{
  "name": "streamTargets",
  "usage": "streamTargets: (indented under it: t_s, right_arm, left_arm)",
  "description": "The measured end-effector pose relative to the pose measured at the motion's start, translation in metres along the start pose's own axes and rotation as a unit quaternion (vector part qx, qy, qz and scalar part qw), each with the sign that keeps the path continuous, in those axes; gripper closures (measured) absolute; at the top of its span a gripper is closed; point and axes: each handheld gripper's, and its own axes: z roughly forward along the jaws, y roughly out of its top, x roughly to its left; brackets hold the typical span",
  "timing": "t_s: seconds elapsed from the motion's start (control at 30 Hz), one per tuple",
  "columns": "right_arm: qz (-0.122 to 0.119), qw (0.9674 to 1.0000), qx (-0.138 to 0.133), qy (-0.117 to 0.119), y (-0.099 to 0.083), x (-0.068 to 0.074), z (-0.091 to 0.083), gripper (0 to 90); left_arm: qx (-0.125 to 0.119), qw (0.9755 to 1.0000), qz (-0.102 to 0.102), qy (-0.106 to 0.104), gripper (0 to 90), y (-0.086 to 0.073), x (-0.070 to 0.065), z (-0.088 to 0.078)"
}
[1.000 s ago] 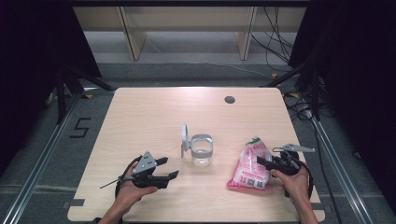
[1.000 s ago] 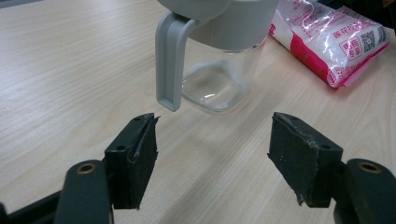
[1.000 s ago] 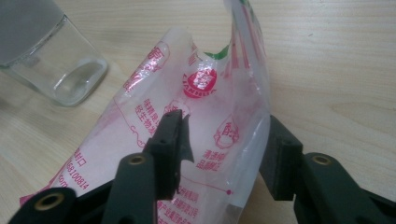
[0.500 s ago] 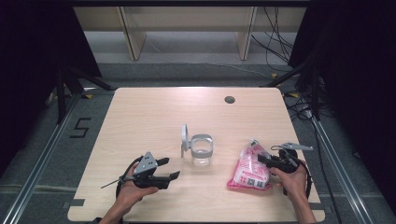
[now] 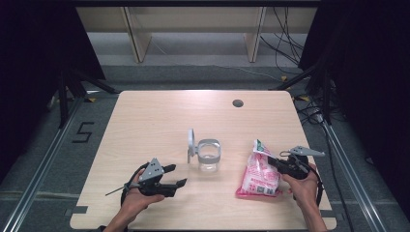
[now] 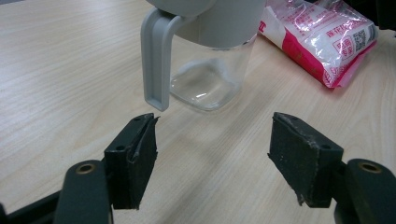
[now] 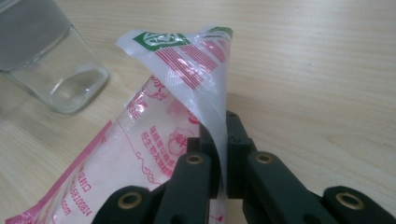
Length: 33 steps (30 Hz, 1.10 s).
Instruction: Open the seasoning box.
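Right gripper (image 7: 219, 154) jaws just closing, now pinched on top edge of bag (image 5: 260, 171). Bag lies on table (image 5: 154, 121), right of jar (image 5: 209, 155), near right edge. Left gripper (image 6: 215, 154) jaws wide, empty, aimed at jar handle (image 6: 156, 60). Grasp done, likely; lifting bag, pouring into open jar not yet begun.

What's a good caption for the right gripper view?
Right gripper pinches the pink plastic bag beside a glass jar.
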Motion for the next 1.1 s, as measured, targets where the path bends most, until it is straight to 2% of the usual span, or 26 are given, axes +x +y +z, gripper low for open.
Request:
streamTargets:
  t_s: [0.03,0.07,0.1,0.13,0.2,0.23,0.33,0.4,0.43,0.47,0.5,0.53,0.57,0.6,0.63,0.7,0.73,0.8,0.83,0.87,0.9,0.93,1.0,1.03,1.07,1.1]
  right_arm:
    - [-0.006,1.0,-0.005,0.004,0.001,0.0,0.0,89.9]
    - [0.004,0.9998,-0.015,0.01,0.001,0.004,0.0,90.0]
    - [0.004,0.9997,-0.017,0.013,0.002,0.005,-0.003,90.0]
    - [-0.013,0.9995,-0.027,0.014,0.003,0.005,-0.003,90.0]
    - [-0.01,0.9995,-0.027,0.015,0.005,0.009,-0.006,90.0]
    - [-0.021,0.9985,-0.043,0.026,0.007,0.013,-0.008,90.0]
    - [-0.017,0.9981,-0.051,0.032,0.009,0.018,-0.011,90.0]
    - [-0.038,0.9962,-0.066,0.041,0.012,0.024,-0.018,90.0]
    - [-0.039,0.9953,-0.072,0.05,0.014,0.026,-0.019,90.0]
    - [-0.039,0.9956,-0.069,0.049,0.015,0.029,-0.021,90.0]
    - [-0.054,0.9939,-0.081,0.052,0.017,0.028,-0.022,90.0]
    - [-0.054,0.9939,-0.081,0.052,0.017,0.028,-0.022,90.0]
    - [-0.042,0.9941,-0.078,0.062,0.019,0.035,-0.025,90.0]
    - [-0.057,0.9926,-0.089,0.059,0.02,0.036,-0.025,90.0]
    - [-0.049,0.9921,-0.092,0.07,0.021,0.039,-0.027,90.0]
    - [-0.051,0.9919,-0.094,0.069,0.024,0.043,-0.029,90.0]
    - [-0.065,0.99,-0.104,0.07,0.025,0.043,-0.029,90.0]
    - [-0.065,0.9906,-0.099,0.068,0.027,0.047,-0.033,90.0]
    - [-0.075,0.9886,-0.11,0.071,0.029,0.047,-0.032,90.0]
    - [-0.073,0.9887,-0.109,0.073,0.029,0.049,-0.034,90.0]
    - [-0.082,0.987,-0.115,0.076,0.031,0.05,-0.035,90.0]
    - [-0.086,0.9869,-0.115,0.074,0.033,0.051,-0.038,90.0]
    - [-0.077,0.9868,-0.118,0.08,0.035,0.056,-0.041,90.0]
    - [-0.091,0.9851,-0.127,0.072,0.036,0.057,-0.041,90.0]
    - [-0.09,0.9858,-0.12,0.076,0.037,0.059,-0.043,90.0]
    - [-0.1,0.9844,-0.124,0.074,0.039,0.061,-0.043,90.0]
  left_arm:
    - [0.0,1.0,0.009,-0.001,31.4,0.0,0.001,0.0]
    - [0.003,1.0,0.009,0.0,31.4,0.0,0.0,0.0]
    - [0.003,0.9999,0.01,-0.001,31.4,0.0,0.0,0.0]
    - [0.003,1.0,-0.003,0.0,31.4,-0.001,-0.002,0.0]
    - [0.002,1.0,0.0,-0.002,31.4,-0.001,-0.003,0.0]
    - [0.003,1.0,0.0,-0.002,31.4,-0.001,-0.003,0.001]
    - [0.004,0.9999,0.002,-0.009,31.5,-0.002,-0.007,0.002]
    - [0.002,0.9999,0.002,-0.014,31.5,-0.002,-0.011,0.004]
    - [0.002,0.9999,0.002,-0.014,31.5,-0.002,-0.012,0.004]
    - [0.002,0.9999,0.001,-0.017,31.5,-0.002,-0.014,0.004]
    - [0.001,0.9998,0.003,-0.019,31.5,-0.002,-0.015,0.005]
    - [0.001,0.9998,0.003,-0.019,31.4,-0.002,-0.015,0.005]
    - [0.004,0.9997,0.01,-0.022,31.5,-0.002,-0.017,0.005]
    - [0.003,0.9997,0.006,-0.023,31.4,-0.002,-0.019,0.006]
    - [0.003,0.9998,0.006,-0.021,31.4,-0.002,-0.02,0.007]
    - [0.005,0.9997,0.007,-0.024,31.4,-0.003,-0.02,0.007]
    - [0.005,0.9997,0.007,-0.024,31.4,-0.003,-0.02,0.007]
    - [0.001,0.9997,0.008,-0.022,31.4,-0.002,-0.02,0.007]
    - [0.005,0.9998,0.006,-0.02,31.4,-0.002,-0.02,0.007]
    - [0.001,0.9997,0.002,-0.023,31.4,-0.003,-0.019,0.008]
    - [0.0,0.9998,0.0,-0.022,31.4,-0.004,-0.02,0.008]
    - [0.001,0.9997,0.003,-0.023,31.4,-0.004,-0.019,0.008]
    - [0.003,0.9998,0.003,-0.019,31.4,-0.004,-0.02,0.009]
    - [0.003,0.9998,-0.001,-0.021,31.4,-0.003,-0.02,0.009]
    - [0.002,0.9997,0.002,-0.025,31.5,-0.003,-0.019,0.01]
    - [0.003,0.9998,0.002,-0.021,31.5,-0.003,-0.02,0.009]
